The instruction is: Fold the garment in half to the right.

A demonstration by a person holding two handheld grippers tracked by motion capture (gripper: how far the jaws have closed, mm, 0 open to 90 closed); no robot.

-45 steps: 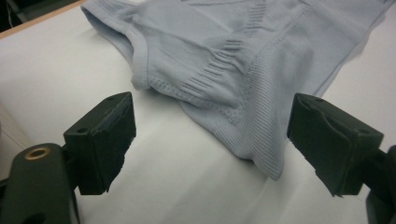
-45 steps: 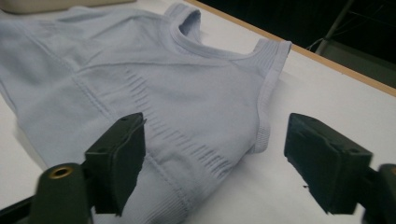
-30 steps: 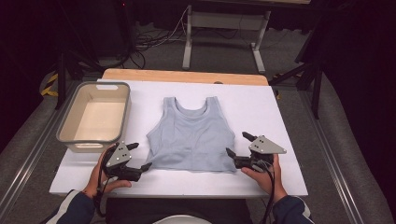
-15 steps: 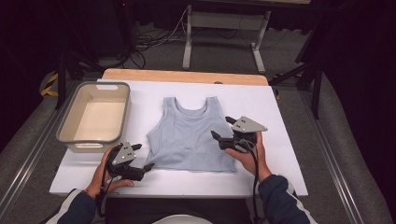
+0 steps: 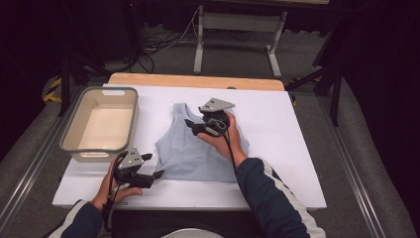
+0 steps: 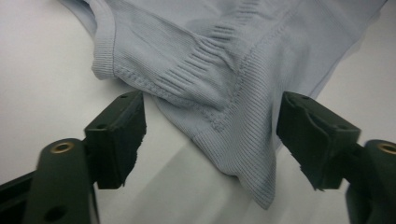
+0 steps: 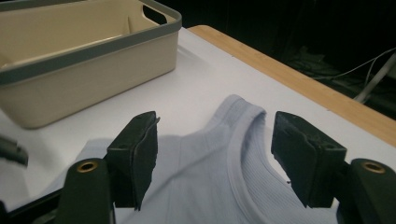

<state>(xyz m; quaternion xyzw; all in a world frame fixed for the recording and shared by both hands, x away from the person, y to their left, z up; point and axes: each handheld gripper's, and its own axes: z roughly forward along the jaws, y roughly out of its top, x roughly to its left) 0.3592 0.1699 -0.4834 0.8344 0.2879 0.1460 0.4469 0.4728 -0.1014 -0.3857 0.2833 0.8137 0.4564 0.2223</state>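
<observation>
One pale blue sleeveless top [image 5: 198, 148] lies on one white table [image 5: 277, 119]. One beige bin [image 5: 101, 124] with a grey rim stands beside it. Two black grippers are in view, a left gripper [image 5: 148, 168] and a right gripper [image 5: 194, 126], one in each of two hands.

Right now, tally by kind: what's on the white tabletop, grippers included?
Tank top, light blue: 1
Bin, beige with grey rim: 1
Grippers: 2, left gripper and right gripper, jaws just closing, with nothing clamped
Total: 4
</observation>
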